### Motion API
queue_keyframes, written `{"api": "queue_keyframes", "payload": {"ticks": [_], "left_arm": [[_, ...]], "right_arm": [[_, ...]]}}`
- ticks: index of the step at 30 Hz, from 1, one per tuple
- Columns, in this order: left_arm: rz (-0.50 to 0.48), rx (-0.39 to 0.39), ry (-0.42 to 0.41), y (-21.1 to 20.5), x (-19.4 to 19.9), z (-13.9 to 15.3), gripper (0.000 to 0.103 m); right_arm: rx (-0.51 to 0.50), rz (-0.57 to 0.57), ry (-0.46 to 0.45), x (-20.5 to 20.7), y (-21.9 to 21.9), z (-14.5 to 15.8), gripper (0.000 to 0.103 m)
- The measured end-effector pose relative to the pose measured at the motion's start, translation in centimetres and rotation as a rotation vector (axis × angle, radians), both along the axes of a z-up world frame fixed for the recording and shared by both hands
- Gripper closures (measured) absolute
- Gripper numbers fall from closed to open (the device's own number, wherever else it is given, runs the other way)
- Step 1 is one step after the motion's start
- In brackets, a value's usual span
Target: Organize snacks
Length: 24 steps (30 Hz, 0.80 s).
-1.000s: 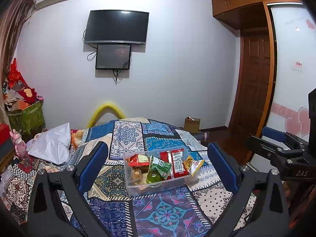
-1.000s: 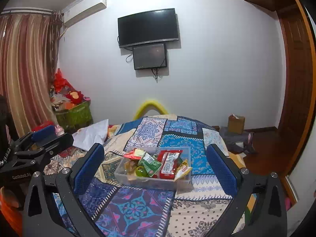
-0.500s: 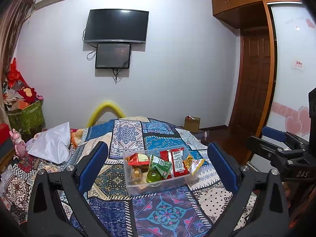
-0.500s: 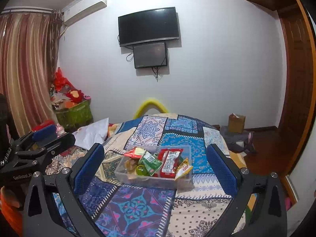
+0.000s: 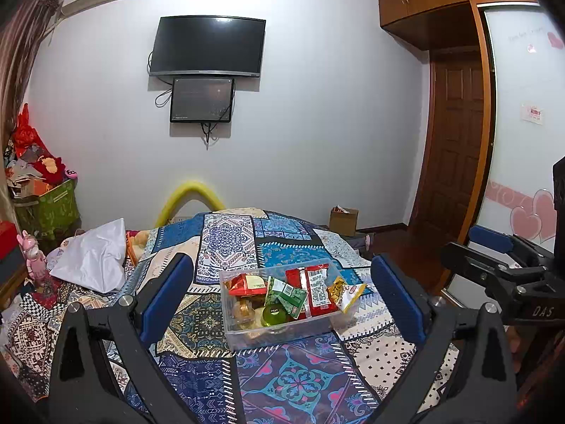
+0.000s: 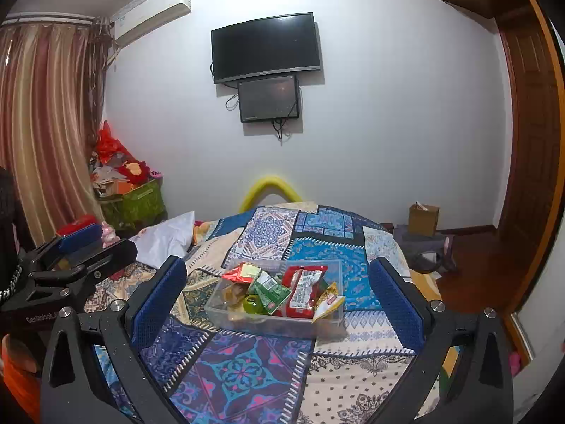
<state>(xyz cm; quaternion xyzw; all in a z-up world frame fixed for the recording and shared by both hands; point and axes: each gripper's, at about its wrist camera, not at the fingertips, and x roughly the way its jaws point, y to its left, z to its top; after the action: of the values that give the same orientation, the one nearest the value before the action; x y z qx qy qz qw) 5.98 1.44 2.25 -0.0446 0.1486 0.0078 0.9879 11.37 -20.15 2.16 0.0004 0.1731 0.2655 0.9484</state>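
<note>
No shift since before; snack bin (image 5: 282, 332) between open jaws

A patchwork bedspread (image 5: 226, 243) in blue, navy, cream and purple is seen, with pink-and-teal medallions at its near edge. A clear plastic bin (image 5: 282, 328) is filled with a red packet (image 5: 317, 291), a green-and-white packet (image 5: 286, 293), a yellow packet (image 5: 344, 291) and an orange-red packet (image 5: 247, 282). Blue pads are borne on black gripper fingers (image 6: 159, 293).

Patchwork-quilted bed (image 5: 226, 247) carries a clear snack bin (image 5: 282, 330) and a white pillow (image 5: 93, 258)
</note>
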Motion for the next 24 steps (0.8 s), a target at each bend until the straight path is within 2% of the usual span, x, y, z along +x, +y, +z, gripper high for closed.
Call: {"api": "queue_keyframes", "payload": {"ticks": [24], "left_arm": [[-0.014, 0.010, -0.013, -0.40, -0.75, 0.45, 0.001]], "right_arm": [[-0.002, -0.005, -0.002, 0.12, -0.12, 0.23, 0.000]]}}
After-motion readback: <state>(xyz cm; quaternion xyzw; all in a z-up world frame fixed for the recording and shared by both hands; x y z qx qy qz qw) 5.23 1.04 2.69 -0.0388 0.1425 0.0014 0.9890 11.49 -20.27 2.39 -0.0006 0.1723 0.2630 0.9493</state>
